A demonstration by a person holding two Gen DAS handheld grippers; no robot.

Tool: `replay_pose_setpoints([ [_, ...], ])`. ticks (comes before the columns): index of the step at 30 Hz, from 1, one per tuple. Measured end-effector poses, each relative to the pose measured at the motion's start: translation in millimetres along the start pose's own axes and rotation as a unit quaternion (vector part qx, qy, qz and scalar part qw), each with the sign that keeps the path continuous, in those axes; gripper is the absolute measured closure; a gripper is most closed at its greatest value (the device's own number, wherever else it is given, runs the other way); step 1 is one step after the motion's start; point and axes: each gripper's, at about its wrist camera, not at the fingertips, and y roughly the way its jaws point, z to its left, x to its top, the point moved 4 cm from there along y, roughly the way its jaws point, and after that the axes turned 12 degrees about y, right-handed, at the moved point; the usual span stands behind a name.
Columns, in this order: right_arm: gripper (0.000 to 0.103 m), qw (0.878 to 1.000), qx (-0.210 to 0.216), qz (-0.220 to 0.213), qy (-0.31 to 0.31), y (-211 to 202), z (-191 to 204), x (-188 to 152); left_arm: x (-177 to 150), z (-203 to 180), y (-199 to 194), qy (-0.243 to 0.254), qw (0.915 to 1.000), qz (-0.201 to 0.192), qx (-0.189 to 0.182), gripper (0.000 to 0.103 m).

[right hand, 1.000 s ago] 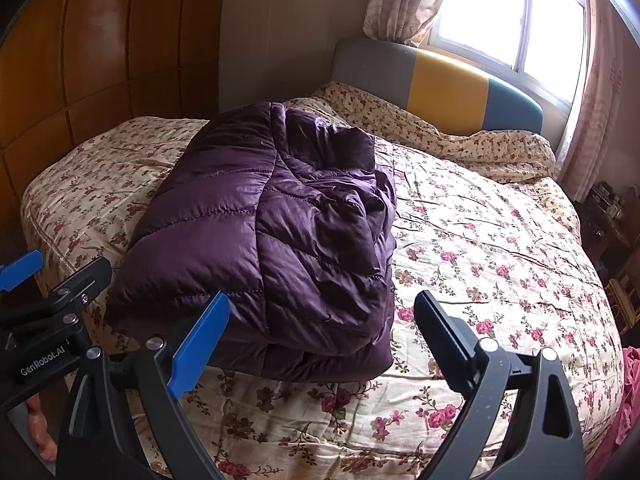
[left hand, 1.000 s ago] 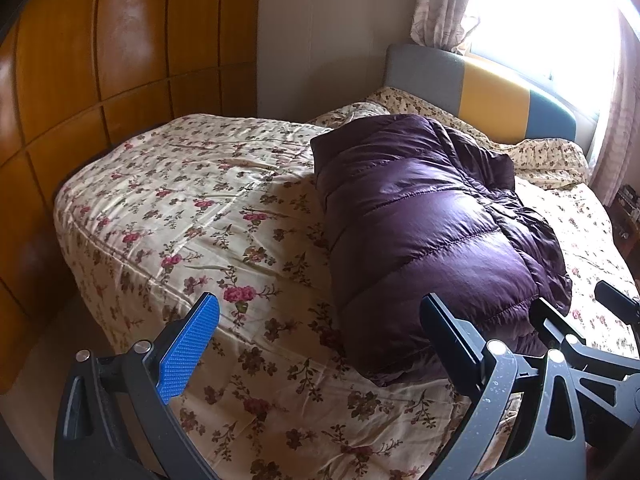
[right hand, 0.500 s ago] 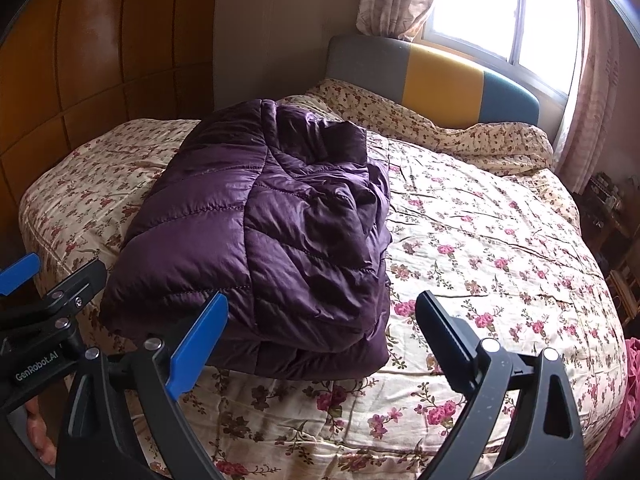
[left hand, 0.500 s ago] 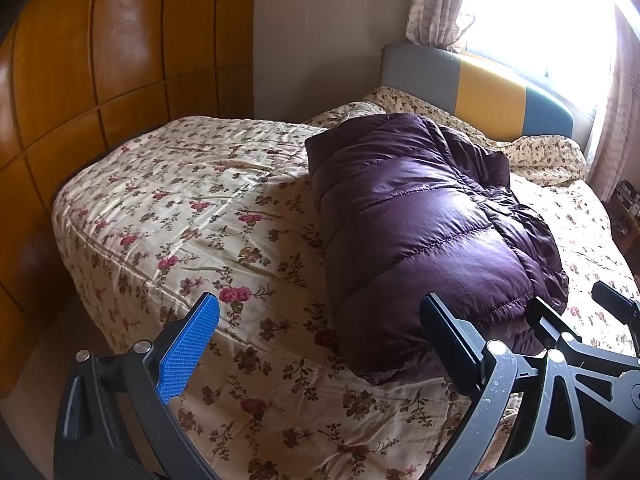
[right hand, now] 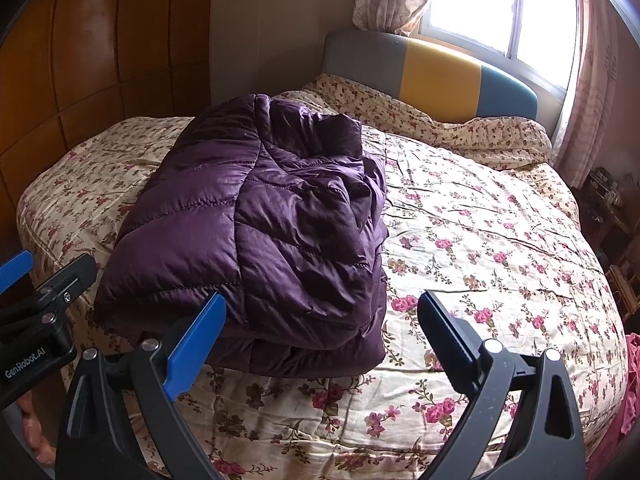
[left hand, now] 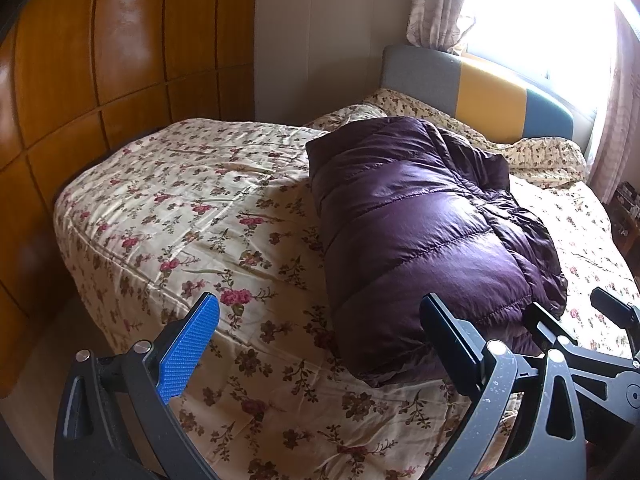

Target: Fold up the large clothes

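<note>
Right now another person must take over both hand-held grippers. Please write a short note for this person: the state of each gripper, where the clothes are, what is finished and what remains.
Left hand-held gripper: open, empty, held off the near edge of the bed, left of the jacket.
Right hand-held gripper: open, empty, pointing at the jacket's near right corner, not touching it.
Purple down jacket: lies on the floral bedcover, folded into a thick bundle, near end close to the bed edge.
Done: the jacket looks folded; the right side is somewhat rumpled.
Left: probably only tidying that rumpled side. No other garment to fold is clearly visible.
</note>
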Motion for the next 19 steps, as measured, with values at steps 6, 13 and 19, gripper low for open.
replay_pose_setpoints([
  [6,0.006,1.0,-0.002,0.004,0.006,2.5,-3.5,-1.0,1.2,-2.9,-1.1,0.007,1.0,-0.004,0.001,0.003],
  [13,0.006,1.0,-0.001,0.003,0.007,2.1,-3.8,-1.4,1.6,-4.6,-1.0,0.01,0.9999,-0.002,0.004,0.004],
  [19,0.006,1.0,0.0,0.002,0.009,1.8,-4.7,-1.7,0.5,-2.8,1.6,0.003,1.0,0.006,0.004,0.004],
])
